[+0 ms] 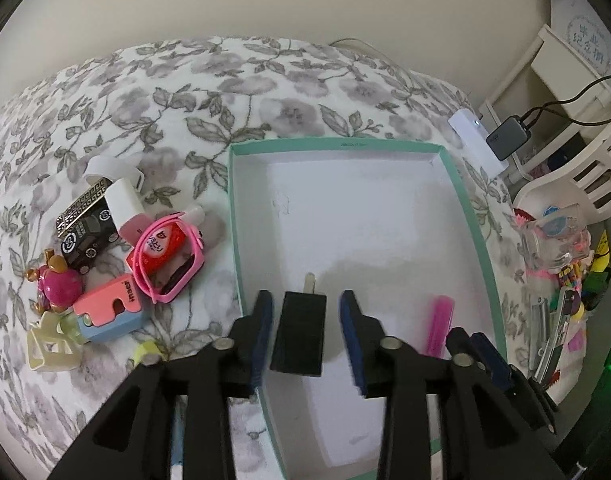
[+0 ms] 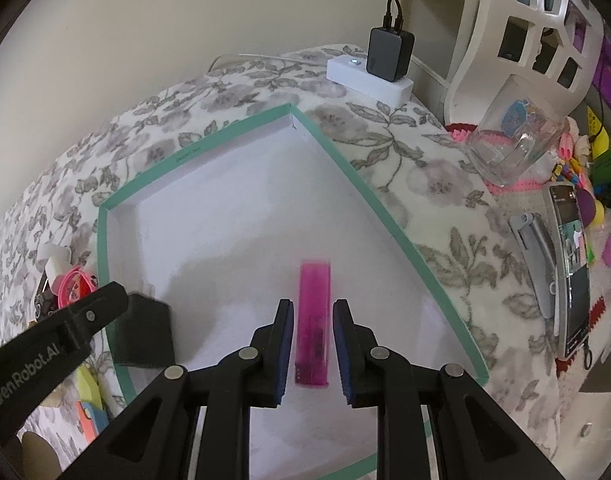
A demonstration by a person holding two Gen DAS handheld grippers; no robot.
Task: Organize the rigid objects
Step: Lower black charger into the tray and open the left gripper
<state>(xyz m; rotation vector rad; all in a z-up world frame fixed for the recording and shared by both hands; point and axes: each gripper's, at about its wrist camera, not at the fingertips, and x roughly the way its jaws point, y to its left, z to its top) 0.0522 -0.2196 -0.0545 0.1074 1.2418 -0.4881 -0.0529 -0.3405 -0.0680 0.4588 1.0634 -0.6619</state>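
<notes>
Both grippers hang over the teal-rimmed box (image 1: 479,216), jaws parted: left gripper (image 1: 307,334) straddling a black plug adapter (image 1: 299,334), right gripper (image 2: 313,346) a pink lighter (image 2: 313,320); trinket pile (image 1: 117,248) mid-left.

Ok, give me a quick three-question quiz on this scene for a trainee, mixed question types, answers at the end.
1. True or false: the left gripper is clamped on the black rectangular plug adapter.
2. Multiple choice: where does the translucent pink plastic lighter lie? A) on the floral cloth B) inside the shallow teal-rimmed white box C) in the clear glass mug
3. Fill in: the pink strap watch lies on the floral cloth to the ___ of the box in the left wrist view.

Key: 1 false, fingers stand apart from it. 2 B. 3 left.
</notes>
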